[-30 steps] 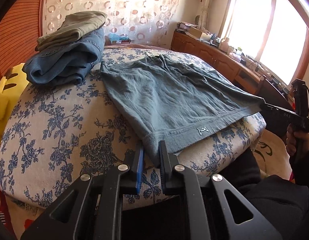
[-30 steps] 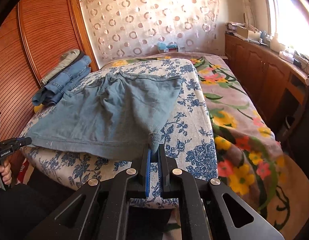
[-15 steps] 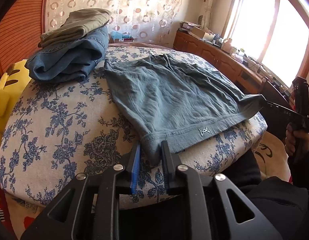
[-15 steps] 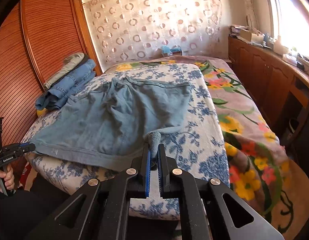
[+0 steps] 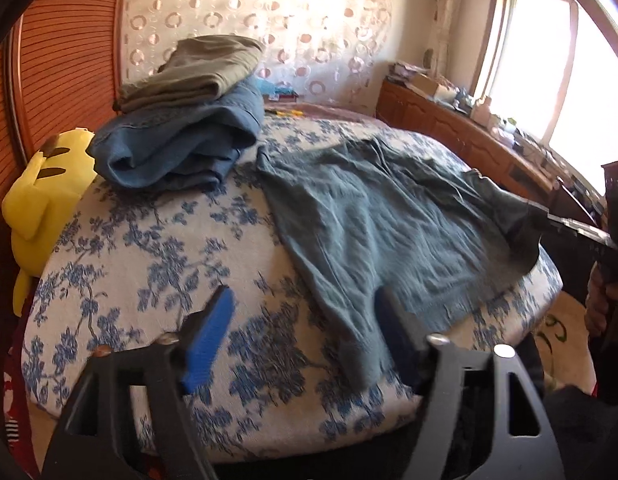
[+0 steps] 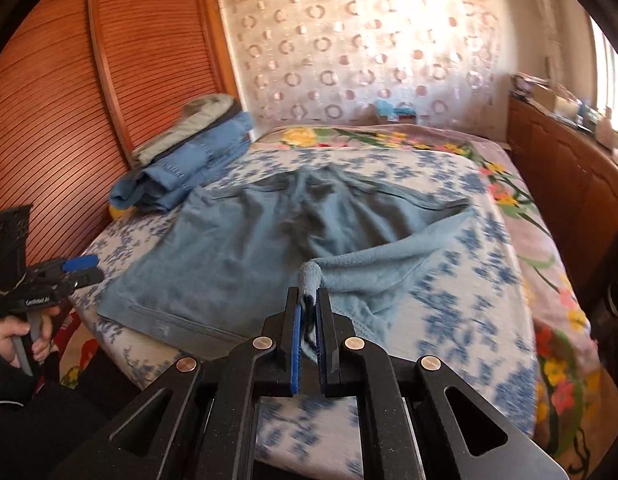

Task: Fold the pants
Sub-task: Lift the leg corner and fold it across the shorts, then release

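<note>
A: Biggest first. What do we have?

B: We've got the bed (image 6: 461, 320) w/ a blue-floral cover, and the pants (image 6: 245, 256), grey-blue, spread over its middle & near edge. Left wrist view shows them too (image 5: 389, 224), wrinkled, one corner hanging near the front of the cover.

A: Other stuff on the bed?

B: A pile of folded jeans (image 5: 181, 148) w/ an olive garment (image 5: 197, 72) on top, far-left side, just beside the pants' far corner. A yellow plush toy (image 5: 41, 200) sits at the bed's left edge, by the wooden slatted door (image 6: 69, 120).

A: Our right gripper?

B: The right gripper (image 6: 307, 312) is clamped narrow on a pants corner; the cloth bunches up betw. the jaws, and that corner is lifted & turned over toward the middle of the garment.

A: And the left gripper?

B: The left gripper (image 5: 305, 332) is spread wide, holding nothing. The pants' near corner lies betw. its jaws, resting on the cover. In the right wrist view we see it (image 6: 83, 268) just off the bed's left edge, apart from the pants.
</note>
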A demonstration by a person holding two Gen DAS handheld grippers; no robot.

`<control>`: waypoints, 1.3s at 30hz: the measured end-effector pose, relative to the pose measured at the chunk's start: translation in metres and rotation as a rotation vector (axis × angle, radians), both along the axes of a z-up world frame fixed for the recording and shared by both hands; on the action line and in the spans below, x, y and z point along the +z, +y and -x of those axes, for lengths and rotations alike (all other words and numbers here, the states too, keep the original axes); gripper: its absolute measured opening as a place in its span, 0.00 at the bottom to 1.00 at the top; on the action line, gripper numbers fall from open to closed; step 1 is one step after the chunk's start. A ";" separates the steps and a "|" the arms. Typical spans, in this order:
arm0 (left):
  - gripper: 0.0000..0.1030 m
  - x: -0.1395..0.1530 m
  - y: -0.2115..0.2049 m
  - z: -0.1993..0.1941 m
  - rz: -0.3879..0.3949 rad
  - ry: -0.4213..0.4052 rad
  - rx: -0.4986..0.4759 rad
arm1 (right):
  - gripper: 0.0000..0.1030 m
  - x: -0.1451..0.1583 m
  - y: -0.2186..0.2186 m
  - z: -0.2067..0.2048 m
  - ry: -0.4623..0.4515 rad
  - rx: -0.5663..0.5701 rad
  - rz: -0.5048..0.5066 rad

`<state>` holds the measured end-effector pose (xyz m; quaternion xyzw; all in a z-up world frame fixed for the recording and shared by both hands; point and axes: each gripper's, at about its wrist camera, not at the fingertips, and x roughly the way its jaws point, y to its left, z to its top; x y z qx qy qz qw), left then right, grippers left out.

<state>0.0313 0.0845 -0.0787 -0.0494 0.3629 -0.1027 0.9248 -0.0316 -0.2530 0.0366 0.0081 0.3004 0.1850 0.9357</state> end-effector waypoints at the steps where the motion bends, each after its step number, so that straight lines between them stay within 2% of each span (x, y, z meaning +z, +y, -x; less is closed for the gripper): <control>1: 0.77 0.000 0.000 -0.003 -0.004 -0.004 -0.007 | 0.06 -0.001 0.005 -0.003 0.001 0.011 0.003; 5: 0.78 -0.001 -0.005 -0.012 -0.043 -0.011 -0.017 | 0.06 -0.006 0.026 -0.015 0.008 0.068 0.011; 11: 0.78 -0.001 -0.001 -0.013 -0.069 -0.028 0.022 | 0.06 -0.010 0.059 -0.033 0.011 0.146 0.023; 31: 0.78 0.006 0.045 -0.002 -0.073 -0.038 0.133 | 0.06 -0.021 0.154 -0.058 0.036 0.385 0.025; 39: 0.78 0.004 0.056 -0.001 -0.072 -0.040 0.158 | 0.06 -0.034 0.176 -0.066 0.071 0.451 0.032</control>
